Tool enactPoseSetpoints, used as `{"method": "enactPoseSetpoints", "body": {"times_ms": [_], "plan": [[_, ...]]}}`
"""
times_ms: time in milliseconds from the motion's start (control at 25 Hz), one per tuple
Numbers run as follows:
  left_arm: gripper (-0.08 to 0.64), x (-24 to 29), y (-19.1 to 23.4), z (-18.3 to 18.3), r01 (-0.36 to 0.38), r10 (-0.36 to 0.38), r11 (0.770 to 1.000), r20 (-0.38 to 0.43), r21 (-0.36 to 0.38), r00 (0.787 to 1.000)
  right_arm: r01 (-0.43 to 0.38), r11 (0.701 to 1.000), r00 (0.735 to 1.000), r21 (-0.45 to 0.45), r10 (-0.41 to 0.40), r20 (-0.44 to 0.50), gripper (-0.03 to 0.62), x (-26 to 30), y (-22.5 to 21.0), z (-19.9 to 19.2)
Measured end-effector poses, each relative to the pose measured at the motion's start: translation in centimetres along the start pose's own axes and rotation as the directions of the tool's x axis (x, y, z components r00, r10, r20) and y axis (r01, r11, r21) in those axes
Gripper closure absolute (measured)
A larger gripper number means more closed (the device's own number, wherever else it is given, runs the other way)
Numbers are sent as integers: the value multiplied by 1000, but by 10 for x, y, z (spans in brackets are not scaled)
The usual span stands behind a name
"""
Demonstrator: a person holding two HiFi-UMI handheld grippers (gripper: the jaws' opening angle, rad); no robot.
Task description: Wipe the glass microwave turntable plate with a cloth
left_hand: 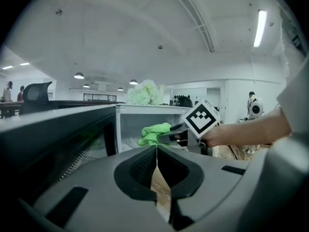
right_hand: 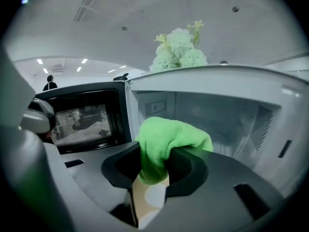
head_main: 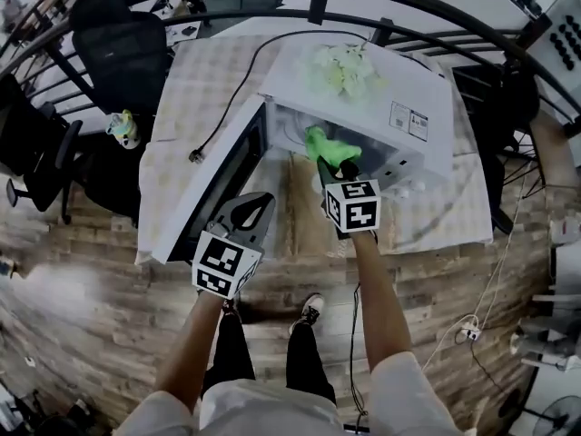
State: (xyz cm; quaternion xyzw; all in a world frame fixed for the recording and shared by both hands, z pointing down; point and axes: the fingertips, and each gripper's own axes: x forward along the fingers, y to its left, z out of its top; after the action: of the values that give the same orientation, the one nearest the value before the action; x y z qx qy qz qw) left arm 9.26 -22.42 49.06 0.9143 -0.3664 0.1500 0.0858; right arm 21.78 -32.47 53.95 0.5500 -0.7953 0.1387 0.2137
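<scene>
A white microwave [head_main: 363, 89] stands on the table with its door [head_main: 213, 189] swung open to the left. Inside the cavity a pale glass plate [head_main: 292, 133] shows only faintly. My right gripper [head_main: 329, 163] is shut on a green cloth [head_main: 329, 146] and holds it at the mouth of the cavity, above the floor of the oven. In the right gripper view the cloth [right_hand: 166, 144] bulges out between the jaws in front of the open cavity. My left gripper [head_main: 261, 200] hangs lower, beside the open door, shut with nothing in it [left_hand: 157, 149].
A bunch of pale flowers [head_main: 343, 69] lies on top of the microwave. Its power cord runs off to a loose plug [head_main: 195, 156] on the checkered tablecloth [head_main: 200, 71]. A black office chair [head_main: 123, 48] stands at the far left, and wooden floor lies below the table's near edge.
</scene>
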Motion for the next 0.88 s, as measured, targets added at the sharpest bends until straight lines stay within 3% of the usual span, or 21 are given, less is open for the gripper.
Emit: {"method": "enactPoseSetpoints", "body": {"times_ms": [320, 560, 760, 880], "plan": [[540, 37, -2, -38, 14, -15, 1000, -46, -11, 999, 6, 997, 999, -71, -10, -50, 457, 62, -10, -9], [540, 51, 0, -45, 18, -19, 999, -49, -27, 999, 120, 991, 986, -53, -125, -110, 459, 56, -45, -37], [540, 55, -2, -47, 28, -30, 999, -55, -45, 998, 281, 958, 947, -62, -287, -145, 460, 29, -77, -55], [540, 55, -6, -46, 35, -39, 998, -68, -48, 997, 301, 952, 943, -60, -307, -129, 460, 21, -77, -54]]}}
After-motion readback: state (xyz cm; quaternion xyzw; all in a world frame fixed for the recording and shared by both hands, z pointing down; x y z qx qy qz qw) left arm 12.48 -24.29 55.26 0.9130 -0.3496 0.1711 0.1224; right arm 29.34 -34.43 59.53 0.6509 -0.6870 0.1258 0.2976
